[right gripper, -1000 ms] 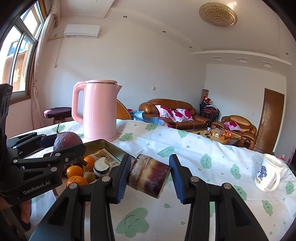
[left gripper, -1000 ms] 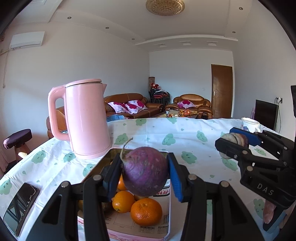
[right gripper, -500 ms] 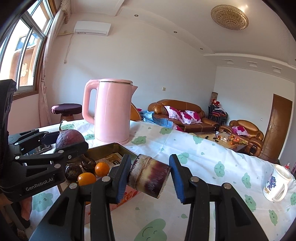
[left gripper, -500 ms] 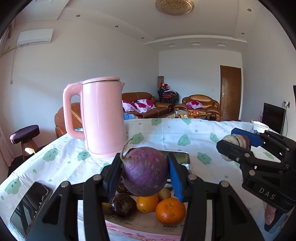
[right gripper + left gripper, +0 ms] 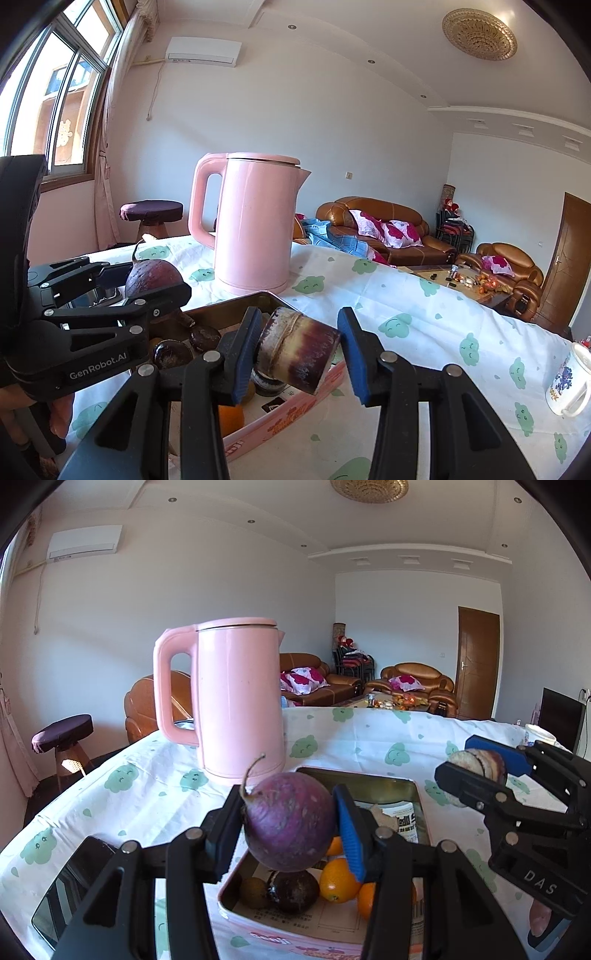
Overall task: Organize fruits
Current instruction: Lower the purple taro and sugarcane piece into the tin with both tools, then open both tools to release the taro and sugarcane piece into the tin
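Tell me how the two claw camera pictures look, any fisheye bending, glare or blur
Left wrist view: strong fisheye bend, dark vignette in the corners; the purple round fruit in the left claw is sharp, while the phone screen reflects the room. Right wrist view: the window is bright and partly washed out, the sugarcane piece in the right claw is crisp, and no motion blur shows.

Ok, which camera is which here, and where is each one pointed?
Left wrist: rides the left gripper, aimed across the tray at the pink kettle; its jaws clamp a purple turnip, right gripper at right.
Right wrist: rides the right gripper, holding a sugarcane piece; left gripper at left.
Shared: kettle, tray, both grippers.
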